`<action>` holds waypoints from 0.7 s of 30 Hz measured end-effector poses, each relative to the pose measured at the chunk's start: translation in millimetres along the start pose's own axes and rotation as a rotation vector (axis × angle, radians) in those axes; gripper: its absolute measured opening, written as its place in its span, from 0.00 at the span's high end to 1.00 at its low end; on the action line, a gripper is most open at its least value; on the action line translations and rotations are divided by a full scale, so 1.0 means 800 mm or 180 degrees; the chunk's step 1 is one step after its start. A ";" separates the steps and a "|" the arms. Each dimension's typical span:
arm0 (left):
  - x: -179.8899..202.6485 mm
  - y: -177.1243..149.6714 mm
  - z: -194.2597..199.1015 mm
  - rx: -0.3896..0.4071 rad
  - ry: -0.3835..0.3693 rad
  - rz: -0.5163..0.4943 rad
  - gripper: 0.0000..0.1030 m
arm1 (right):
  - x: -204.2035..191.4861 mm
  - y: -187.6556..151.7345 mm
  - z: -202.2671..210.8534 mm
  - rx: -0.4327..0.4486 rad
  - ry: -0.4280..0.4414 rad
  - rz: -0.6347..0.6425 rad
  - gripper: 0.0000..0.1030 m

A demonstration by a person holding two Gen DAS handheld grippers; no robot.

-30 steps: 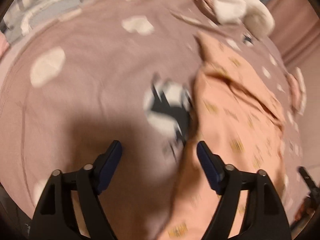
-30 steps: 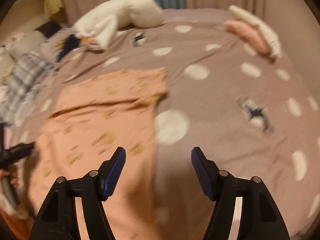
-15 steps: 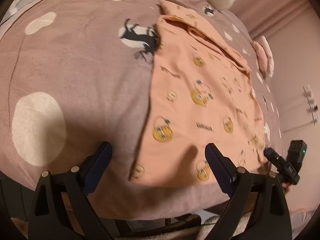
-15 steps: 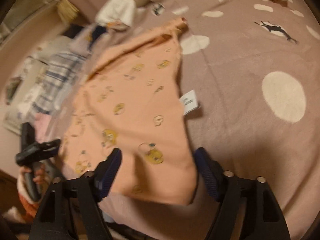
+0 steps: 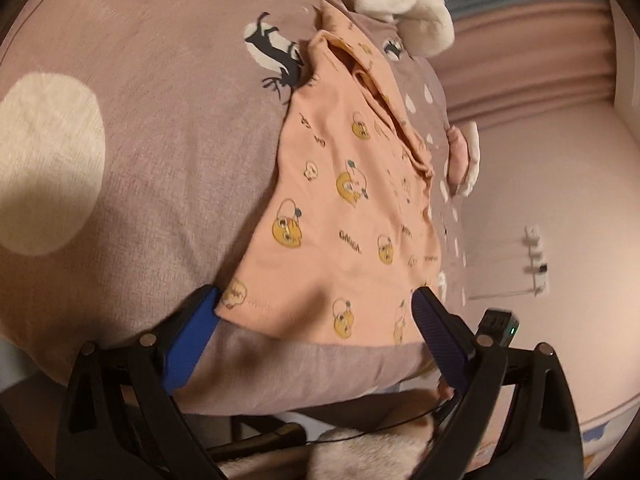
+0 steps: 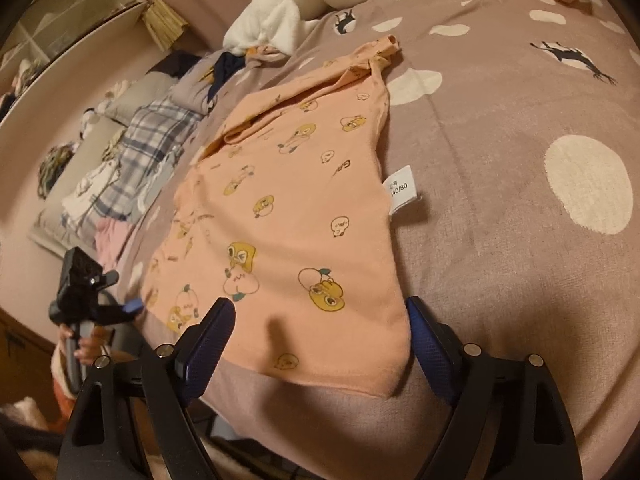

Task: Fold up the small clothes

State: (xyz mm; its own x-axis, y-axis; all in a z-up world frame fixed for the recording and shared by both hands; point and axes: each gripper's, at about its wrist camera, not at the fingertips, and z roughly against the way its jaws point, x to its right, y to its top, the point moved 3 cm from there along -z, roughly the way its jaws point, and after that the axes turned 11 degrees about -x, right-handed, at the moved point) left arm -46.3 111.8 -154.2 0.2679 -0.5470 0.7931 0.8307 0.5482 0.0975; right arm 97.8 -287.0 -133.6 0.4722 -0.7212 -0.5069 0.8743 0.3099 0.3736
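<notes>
A peach child's top [image 5: 340,208] printed with yellow cartoon animals lies spread on the mauve dotted bedspread [image 5: 160,140], its hem toward the bed's near edge. My left gripper [image 5: 314,300] stands wide open at the hem's left corner, with the hem showing between its blue pads and no pad pressing. In the right wrist view the same top [image 6: 288,208] shows a white size label [image 6: 404,190] on its right side. My right gripper [image 6: 318,308] straddles the hem's right corner; its jaws are opening and the pads are clear of the cloth. A hand holds the left gripper [image 6: 132,306] at far left.
White plush bedding [image 6: 304,4] lies at the far end of the bed. A plaid garment pile [image 6: 152,140] sits to the left, and folded pink clothes [image 5: 464,156] to the far right. Shelves [image 6: 72,28] line the left wall. The bed edge is just below both grippers.
Both grippers have dropped and tilted down from mid-bed to the top's near hem. Both sets of jaws have widened. The top now lies spread flat.
</notes>
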 end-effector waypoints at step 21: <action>-0.015 0.001 0.004 0.0087 0.0587 0.0187 0.93 | 0.002 -0.018 0.007 0.0114 -0.0218 -0.0047 0.91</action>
State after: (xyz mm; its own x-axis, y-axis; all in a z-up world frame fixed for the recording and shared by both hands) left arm -50.5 120.5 -161.8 0.4026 -0.6188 0.6746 0.7980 0.5982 0.0725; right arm 85.9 -296.2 -135.5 0.4494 -0.7665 -0.4587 0.8759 0.2774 0.3947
